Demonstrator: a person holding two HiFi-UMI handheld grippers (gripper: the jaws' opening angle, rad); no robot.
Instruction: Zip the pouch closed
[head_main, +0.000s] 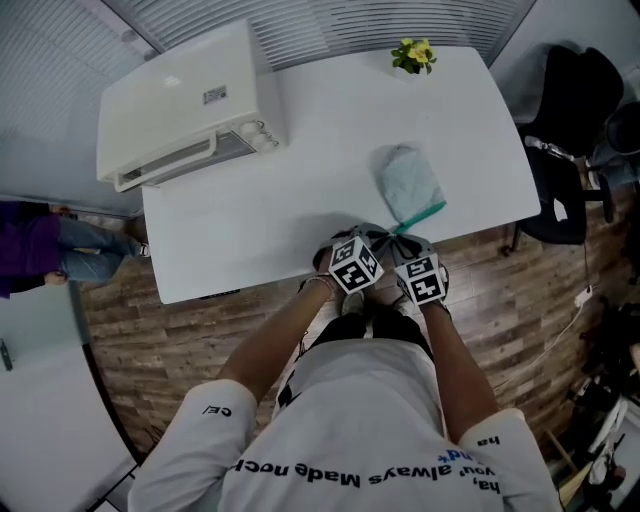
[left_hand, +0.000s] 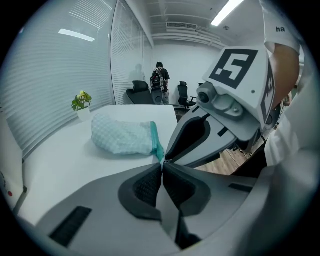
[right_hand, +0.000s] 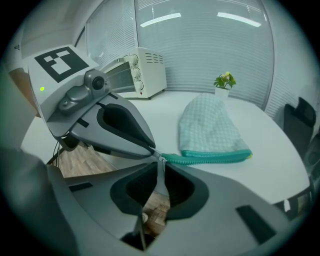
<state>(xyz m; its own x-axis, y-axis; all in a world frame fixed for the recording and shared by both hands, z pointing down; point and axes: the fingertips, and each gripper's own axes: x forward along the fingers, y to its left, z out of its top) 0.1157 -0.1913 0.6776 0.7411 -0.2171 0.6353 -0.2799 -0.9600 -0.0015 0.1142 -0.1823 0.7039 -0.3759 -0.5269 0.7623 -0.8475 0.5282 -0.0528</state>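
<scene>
A pale green checked pouch lies on the white table, its teal zipper edge facing the near table edge. In the left gripper view the pouch sits just beyond my left gripper, whose jaws are shut on the teal zipper end. My right gripper is shut on the thin silver zipper pull at that same end of the zipper. Both grippers, left and right, meet tip to tip at the table's near edge.
A white toaster oven stands at the table's far left. A small potted plant sits at the far edge. A black office chair is to the right of the table. A person stands far off in the room.
</scene>
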